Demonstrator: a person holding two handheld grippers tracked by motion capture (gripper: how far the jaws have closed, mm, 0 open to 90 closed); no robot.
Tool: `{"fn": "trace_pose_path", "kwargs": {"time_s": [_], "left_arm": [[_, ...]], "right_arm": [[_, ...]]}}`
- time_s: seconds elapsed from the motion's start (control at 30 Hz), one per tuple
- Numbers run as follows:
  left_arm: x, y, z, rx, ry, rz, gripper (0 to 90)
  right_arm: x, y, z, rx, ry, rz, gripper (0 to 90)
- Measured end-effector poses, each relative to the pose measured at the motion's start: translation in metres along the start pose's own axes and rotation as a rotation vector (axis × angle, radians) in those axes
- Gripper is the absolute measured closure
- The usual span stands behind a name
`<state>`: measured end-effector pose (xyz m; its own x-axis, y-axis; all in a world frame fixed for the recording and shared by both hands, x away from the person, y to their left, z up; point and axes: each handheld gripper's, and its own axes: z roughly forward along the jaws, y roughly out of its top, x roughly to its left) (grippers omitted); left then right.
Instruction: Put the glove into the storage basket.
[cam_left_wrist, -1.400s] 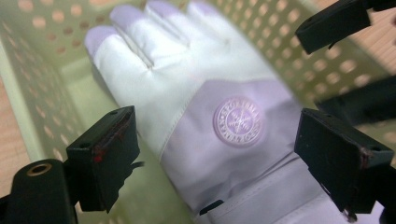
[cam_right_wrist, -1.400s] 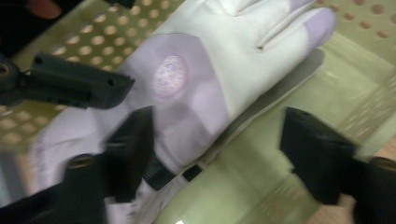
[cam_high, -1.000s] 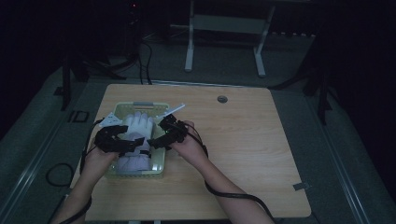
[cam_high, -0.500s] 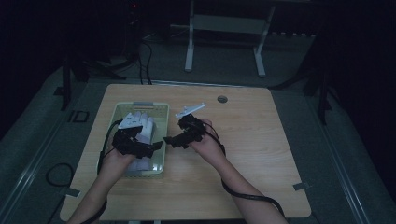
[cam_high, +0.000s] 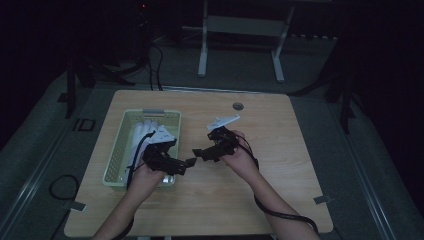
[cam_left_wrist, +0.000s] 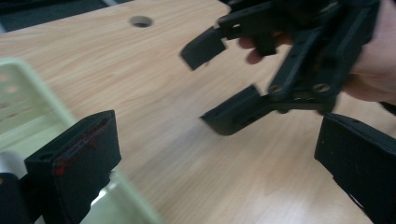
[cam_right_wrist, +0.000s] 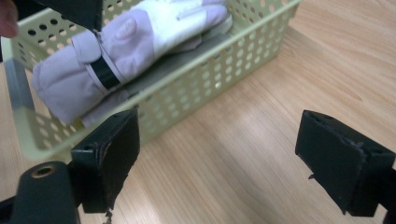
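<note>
I've drawn both grippers off the basket since half a second ago. My left gripper (cam_high: 189, 162) and right gripper (cam_high: 198, 152) hang spread, empty, nearly tip to tip above the table (cam_high: 280, 200); the pale glove (cam_right_wrist: 140, 42) lies in the green basket (cam_high: 120, 165) beyond.

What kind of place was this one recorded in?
Probably a dim lab or recording studio: a lone wooden table on grey floor, metal stand legs behind it, loose cables on the floor.
</note>
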<state>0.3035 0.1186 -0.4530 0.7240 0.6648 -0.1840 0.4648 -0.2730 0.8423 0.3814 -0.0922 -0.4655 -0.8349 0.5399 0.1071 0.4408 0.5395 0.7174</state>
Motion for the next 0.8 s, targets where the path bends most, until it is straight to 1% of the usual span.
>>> {"fn": "trace_pose_path", "kwargs": {"time_s": [0.1,0.23,0.3,0.37,0.43,0.47,0.53,0.6,0.77,0.8], "left_arm": [[-0.011,0.001,0.006,0.003,-0.032,0.022,0.5],[-0.026,0.000,0.015,0.008,-0.063,0.054,0.5],[-0.032,-0.001,0.019,0.017,-0.067,0.068,0.5],[-0.038,-0.004,0.025,0.031,-0.085,0.074,0.5],[-0.044,-0.007,0.031,0.062,-0.093,0.100,0.5],[-0.048,-0.009,0.035,0.072,-0.097,0.113,0.5],[-0.054,-0.012,0.040,0.085,-0.114,0.127,0.5],[-0.058,-0.014,0.046,0.090,-0.125,0.137,0.5],[-0.068,-0.021,0.058,0.109,-0.156,0.150,0.5],[-0.070,-0.022,0.060,0.113,-0.163,0.154,0.5]], "right_arm": [[-0.004,-0.008,-0.004,0.002,-0.005,0.002,13.9],[-0.008,-0.019,-0.009,0.003,-0.014,-0.002,13.9],[-0.011,-0.025,-0.012,0.009,-0.018,-0.005,13.9],[-0.013,-0.030,-0.015,0.005,-0.020,-0.001,13.9],[-0.016,-0.036,-0.019,0.000,-0.023,-0.008,13.9],[-0.017,-0.039,-0.021,-0.003,-0.024,-0.009,13.9],[-0.019,-0.046,-0.025,-0.016,-0.018,-0.023,13.9],[-0.022,-0.053,-0.028,-0.020,-0.026,-0.035,13.9],[-0.028,-0.071,-0.034,-0.016,-0.018,-0.029,13.9],[-0.028,-0.074,-0.035,-0.012,-0.024,-0.023,13.9]]}}
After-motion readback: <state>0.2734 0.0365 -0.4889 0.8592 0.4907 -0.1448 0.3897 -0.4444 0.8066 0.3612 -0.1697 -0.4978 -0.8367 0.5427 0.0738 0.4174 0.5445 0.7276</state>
